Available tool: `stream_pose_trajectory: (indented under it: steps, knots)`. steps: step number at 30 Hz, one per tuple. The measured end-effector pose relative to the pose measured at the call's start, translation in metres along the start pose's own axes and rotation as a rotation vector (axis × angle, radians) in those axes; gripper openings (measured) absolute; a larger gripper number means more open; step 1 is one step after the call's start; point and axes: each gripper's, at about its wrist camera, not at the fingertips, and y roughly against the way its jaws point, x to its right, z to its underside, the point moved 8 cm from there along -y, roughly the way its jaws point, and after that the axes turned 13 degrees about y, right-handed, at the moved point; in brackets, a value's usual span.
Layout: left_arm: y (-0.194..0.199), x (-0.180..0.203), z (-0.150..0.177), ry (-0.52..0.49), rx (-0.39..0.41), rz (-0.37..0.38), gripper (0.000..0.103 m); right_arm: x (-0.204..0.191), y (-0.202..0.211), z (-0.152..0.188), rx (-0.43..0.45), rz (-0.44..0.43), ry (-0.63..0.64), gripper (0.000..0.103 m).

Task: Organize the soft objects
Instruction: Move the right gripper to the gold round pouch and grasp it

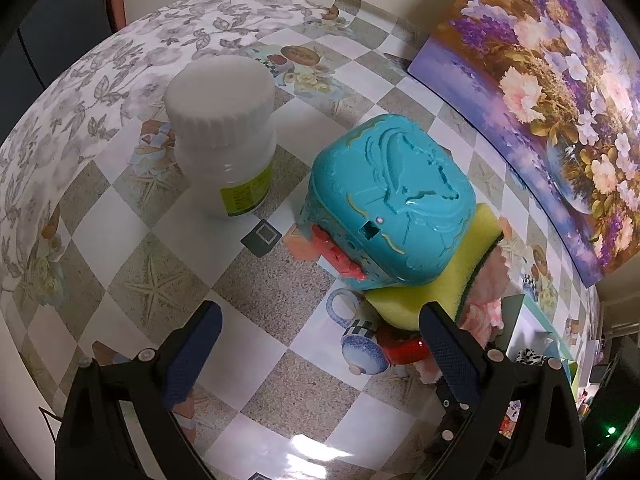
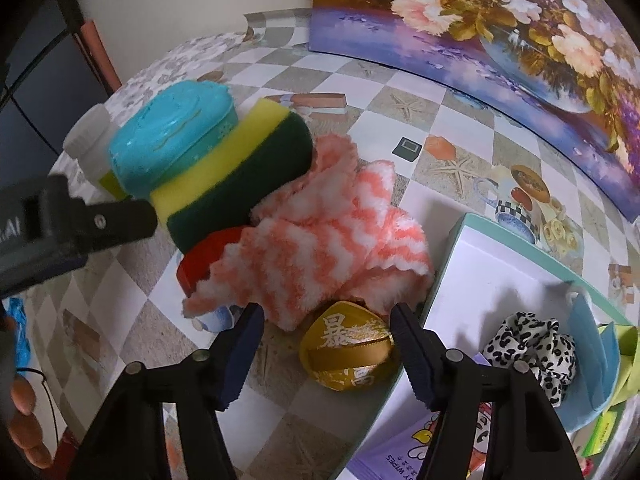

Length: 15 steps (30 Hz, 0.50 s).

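Sponge, yellow with a dark green scouring side, lay on the checkered tablecloth, leaning against a teal plastic box and touching a pink-and-white fluffy cloth to its right. A gold pouch sat nearer, just beside the cloth, between the parted jaws of the right gripper, whose pads did not press on it. Right of that, a white tray held a leopard-print scrunchie. The left gripper hung open over bare tablecloth, near a white jar.
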Motion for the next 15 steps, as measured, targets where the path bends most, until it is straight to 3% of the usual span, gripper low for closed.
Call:
stream_pose_trajectory:
  steps: [9, 15]
  knots:
    - [-0.0001, 0.0026, 0.0027, -0.007, -0.001, 0.002, 0.099, -0.0031, -0.0028, 0.0046, -0.025, 0.096, 0.099, 0.052]
    - [-0.0006, 0.0037, 0.0036, -0.008, -0.008, 0.007, 0.099, -0.0020, -0.0016, 0.0069, -0.014, 0.094, 0.081, 0.048]
